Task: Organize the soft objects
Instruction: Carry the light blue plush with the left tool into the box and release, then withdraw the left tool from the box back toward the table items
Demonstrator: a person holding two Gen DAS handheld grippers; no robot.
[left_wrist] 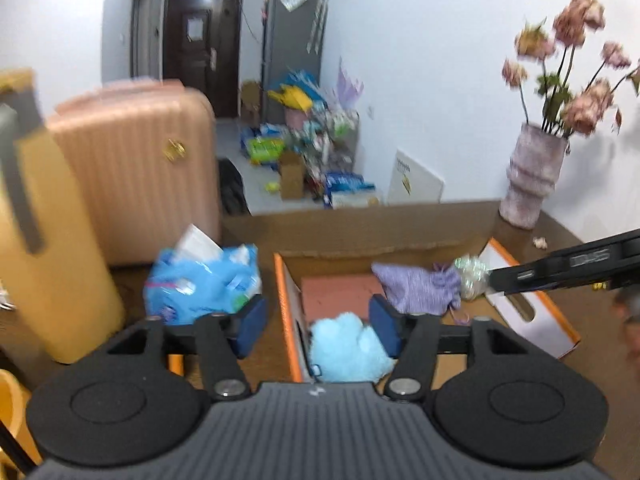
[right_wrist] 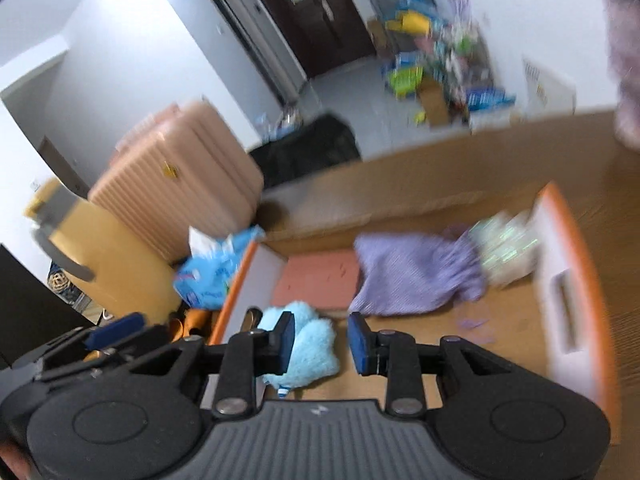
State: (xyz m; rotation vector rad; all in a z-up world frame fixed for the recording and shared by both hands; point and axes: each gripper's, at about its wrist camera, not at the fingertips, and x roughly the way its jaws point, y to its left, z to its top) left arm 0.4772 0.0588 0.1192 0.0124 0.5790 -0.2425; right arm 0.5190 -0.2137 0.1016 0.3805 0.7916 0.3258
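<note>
Both tools are spread and pinch nothing: the left tool (left_wrist: 316, 322) and the right tool (right_wrist: 321, 342). A fluffy blue toy (right_wrist: 306, 350) and a purple pouch (right_wrist: 416, 276) lie in the orange-edged box (right_wrist: 576, 280).

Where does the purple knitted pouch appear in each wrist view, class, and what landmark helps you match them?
Left wrist view: purple knitted pouch right of centre, inside the box's far right.
Right wrist view: pouch right of centre, beyond the claw.
Shared landmark: light blue plush, nearer the camera in the same orange-edged box.

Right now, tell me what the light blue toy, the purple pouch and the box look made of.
Light blue toy: fluffy plush, matte, fuzzy pile.
Purple pouch: soft, matte, ribbed-looking fabric, gathered at one end; possibly knit.
Box: likely cardboard; brown inside, smooth white walls, orange edges, cut handle slot.
</note>
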